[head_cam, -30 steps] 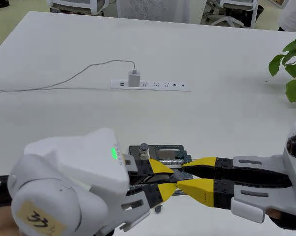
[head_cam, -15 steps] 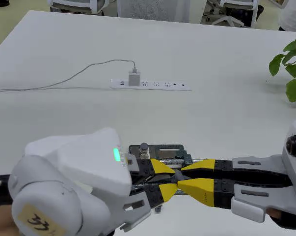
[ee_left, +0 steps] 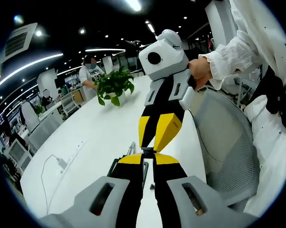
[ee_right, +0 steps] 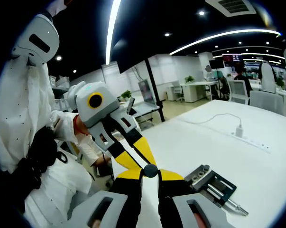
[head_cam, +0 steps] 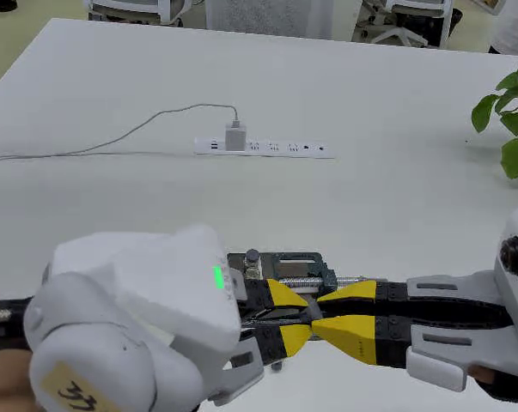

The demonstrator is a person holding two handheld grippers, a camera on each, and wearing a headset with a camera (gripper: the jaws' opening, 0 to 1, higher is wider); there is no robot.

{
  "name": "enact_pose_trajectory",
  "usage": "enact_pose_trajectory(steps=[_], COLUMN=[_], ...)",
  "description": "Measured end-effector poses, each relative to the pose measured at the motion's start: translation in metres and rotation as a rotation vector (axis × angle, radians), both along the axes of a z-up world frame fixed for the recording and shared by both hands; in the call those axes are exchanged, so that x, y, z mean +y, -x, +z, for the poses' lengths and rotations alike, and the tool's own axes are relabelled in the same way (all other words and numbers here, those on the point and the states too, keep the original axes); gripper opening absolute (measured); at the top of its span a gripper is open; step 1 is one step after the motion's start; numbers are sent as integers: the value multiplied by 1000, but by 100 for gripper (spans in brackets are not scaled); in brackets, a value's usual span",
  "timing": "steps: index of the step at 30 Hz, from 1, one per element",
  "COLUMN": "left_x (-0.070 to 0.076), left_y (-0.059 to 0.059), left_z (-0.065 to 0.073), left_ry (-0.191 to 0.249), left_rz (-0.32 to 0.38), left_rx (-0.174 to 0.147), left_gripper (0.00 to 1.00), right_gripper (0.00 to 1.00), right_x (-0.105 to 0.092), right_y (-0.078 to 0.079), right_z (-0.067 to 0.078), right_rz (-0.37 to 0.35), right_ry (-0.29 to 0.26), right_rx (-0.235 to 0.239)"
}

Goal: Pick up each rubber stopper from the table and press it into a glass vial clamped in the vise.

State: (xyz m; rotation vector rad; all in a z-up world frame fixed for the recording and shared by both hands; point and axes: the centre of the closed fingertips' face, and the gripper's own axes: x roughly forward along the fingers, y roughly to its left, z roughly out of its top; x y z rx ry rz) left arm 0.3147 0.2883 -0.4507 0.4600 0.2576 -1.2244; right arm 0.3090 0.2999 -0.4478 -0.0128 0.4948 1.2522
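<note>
Right gripper [ee_right: 150, 174]: clenched on dark rubber stopper [ee_right: 150, 169] at jaw tips, held over table [head_cam: 370, 197] at near side of vise [head_cam: 300, 261]. Left gripper [ee_left: 147, 156]: tip to tip against it, touching same stopper; grip unclear. Glass vial [head_cam: 252, 259], dark-topped, upright at vise's left end.

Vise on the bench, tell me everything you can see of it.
The vise is a dark grey metal block with a silvery threaded screw running along it. It lies flat on the white table. A stoppered vial stands upright at its left end. Its near edge is hidden in the head view.
</note>
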Motion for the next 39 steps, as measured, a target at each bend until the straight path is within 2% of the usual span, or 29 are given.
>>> enact_pose_trajectory(steps=[8, 16, 27, 29, 39], left_x=[1, 2, 3, 3, 4], left_y=[3, 6, 7, 7, 9], left_z=[-1, -1, -2, -2, -4], left_ry=[-16, -32, -46, -47, -55], left_rz=[-26, -54, -71, -71, -83], left_rx=[-2, -11, -8, -7, -4], left_gripper=[3, 3, 3, 3, 3], right_gripper=[7, 7, 7, 7, 7], right_x=[0, -1, 1, 1, 0], right_y=[3, 5, 5, 6, 6], right_z=[-1, -1, -3, -3, -5], right_rz=[11, 16, 23, 32, 39], right_ry=[-4, -27, -21, -14, -5], right_rx=[19, 61, 51, 28, 27])
